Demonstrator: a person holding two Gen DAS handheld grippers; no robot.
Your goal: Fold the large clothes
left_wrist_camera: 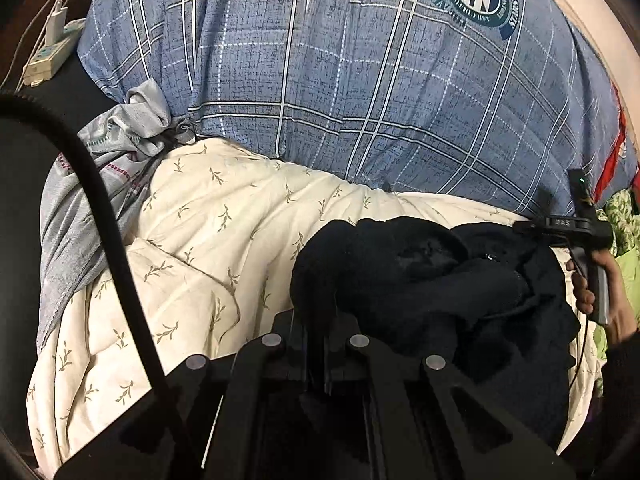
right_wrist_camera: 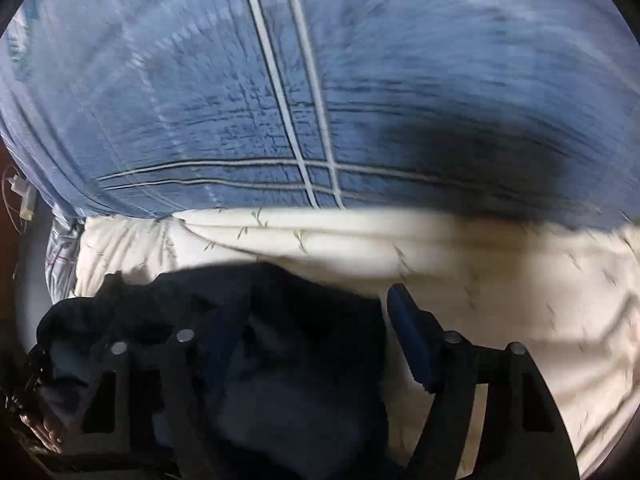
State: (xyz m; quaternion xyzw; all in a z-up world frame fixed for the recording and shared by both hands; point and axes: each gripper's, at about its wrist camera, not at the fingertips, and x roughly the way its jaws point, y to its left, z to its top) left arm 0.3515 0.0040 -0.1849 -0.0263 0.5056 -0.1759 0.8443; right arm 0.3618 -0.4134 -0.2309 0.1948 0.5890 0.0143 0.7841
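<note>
A dark garment point(left_wrist_camera: 432, 276) is seen bunched in a loose heap on a cream leaf-print quilt point(left_wrist_camera: 192, 248), with a blue plaid duvet point(left_wrist_camera: 328, 80) rising behind it on the bed. No flat panel, straight crease or squared edge can be made out, so the folding is judged to be at its very start: the garment has yet to be spread out, and every fold is left to do.

The left gripper point(left_wrist_camera: 320, 320) is shown with its jaws drawn together at the near-left edge of the heap, apparently pinching a bit of the dark cloth, though the contact itself is lost in black on black. The right gripper point(right_wrist_camera: 312, 320) is shown with jaws spread wide, one blue-padded finger point(right_wrist_camera: 408, 336) over the quilt and the other buried against the garment point(right_wrist_camera: 240, 340); nothing is gripped.

The heap is stretched roughly side to side across the quilt, from the left gripper toward the right one, which is taken as its long axis. Collar, hem and sleeves cannot be told apart, so which way it points cannot be said. A grey cloth point(left_wrist_camera: 100, 168) and a power strip point(left_wrist_camera: 48, 56) lie well apart, to the left.
</note>
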